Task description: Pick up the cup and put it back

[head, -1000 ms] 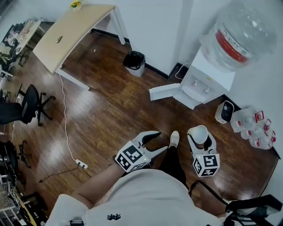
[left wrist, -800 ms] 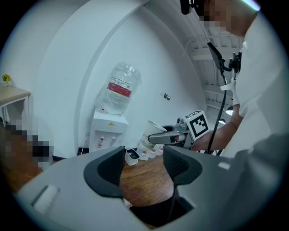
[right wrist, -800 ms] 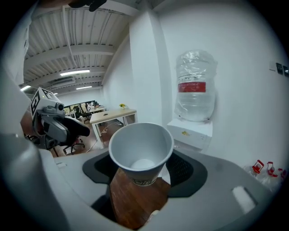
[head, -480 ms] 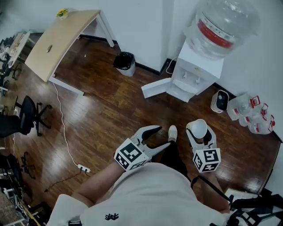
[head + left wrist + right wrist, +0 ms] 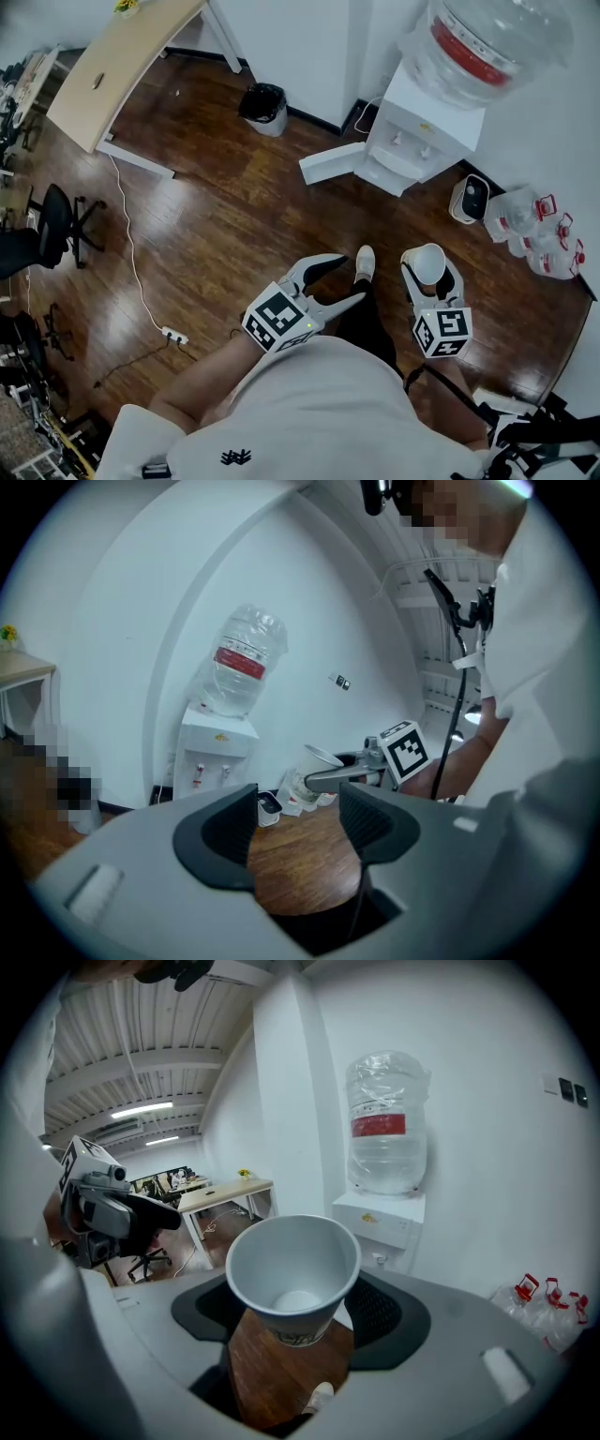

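Note:
A white paper cup sits upright between the jaws of my right gripper, which is shut on its lower wall. The right gripper view looks into the empty cup, with dark pads pressing on both of its sides. My left gripper hangs open at the left with nothing between its jaws. In the left gripper view the open left gripper faces the right gripper and its cup. A white water dispenser with a large bottle on top stands against the wall ahead.
The dispenser's lower door stands open over the wooden floor. Empty water bottles and a small white device lie to its right. A black bin, a desk, an office chair and a power strip are to the left.
The head view has shifted a little, so the desk and dispenser sit differently in the picture. Both grippers keep their place before the person, and the cup stays in the right one.

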Action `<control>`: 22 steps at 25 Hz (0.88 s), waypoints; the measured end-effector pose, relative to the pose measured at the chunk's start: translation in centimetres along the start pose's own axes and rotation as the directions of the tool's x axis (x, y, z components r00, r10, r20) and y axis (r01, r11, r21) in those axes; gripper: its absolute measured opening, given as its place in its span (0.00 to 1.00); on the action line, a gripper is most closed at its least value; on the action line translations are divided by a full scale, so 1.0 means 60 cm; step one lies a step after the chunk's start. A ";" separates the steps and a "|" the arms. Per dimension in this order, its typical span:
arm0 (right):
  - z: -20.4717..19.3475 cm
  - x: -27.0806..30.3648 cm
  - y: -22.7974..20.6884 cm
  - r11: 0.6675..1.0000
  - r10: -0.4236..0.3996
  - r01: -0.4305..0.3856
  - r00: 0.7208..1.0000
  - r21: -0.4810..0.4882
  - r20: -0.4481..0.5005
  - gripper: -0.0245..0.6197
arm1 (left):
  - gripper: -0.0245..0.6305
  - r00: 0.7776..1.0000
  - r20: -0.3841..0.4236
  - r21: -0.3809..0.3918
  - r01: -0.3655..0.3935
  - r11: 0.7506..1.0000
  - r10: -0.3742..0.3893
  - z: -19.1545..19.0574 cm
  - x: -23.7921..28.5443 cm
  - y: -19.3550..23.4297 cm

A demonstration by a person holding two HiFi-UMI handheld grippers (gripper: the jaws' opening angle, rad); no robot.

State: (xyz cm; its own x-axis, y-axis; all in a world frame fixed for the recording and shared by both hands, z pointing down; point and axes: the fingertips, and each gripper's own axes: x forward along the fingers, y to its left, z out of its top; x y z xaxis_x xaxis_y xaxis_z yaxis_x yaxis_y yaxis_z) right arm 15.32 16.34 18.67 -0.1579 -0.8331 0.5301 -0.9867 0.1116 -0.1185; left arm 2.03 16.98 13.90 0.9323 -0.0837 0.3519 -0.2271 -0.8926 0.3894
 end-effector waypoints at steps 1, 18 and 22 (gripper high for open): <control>-0.007 0.008 -0.004 1.000 0.004 -0.004 1.000 0.004 -0.009 0.54 | 0.43 1.000 0.000 -0.008 0.004 1.000 -0.004 -0.003 0.003 -0.001; -0.378 0.551 -0.137 0.994 0.104 -0.105 0.973 0.009 -0.207 0.54 | 0.43 0.980 -0.065 -0.169 -0.195 0.966 0.186 -0.271 0.122 0.228; -0.492 0.721 -0.217 0.998 0.068 -0.067 0.977 0.015 -0.202 0.54 | 0.43 0.978 -0.044 -0.188 -0.208 0.960 0.203 -0.384 0.196 0.306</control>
State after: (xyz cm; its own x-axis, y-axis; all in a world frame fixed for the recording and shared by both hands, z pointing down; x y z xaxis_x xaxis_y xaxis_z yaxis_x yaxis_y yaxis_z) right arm 20.15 -5.16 67.92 -0.2298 -0.6967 0.6796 -0.9732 0.1589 -0.1662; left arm 2.32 9.80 44.84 0.8535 -0.2435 0.4607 -0.4644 -0.7564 0.4606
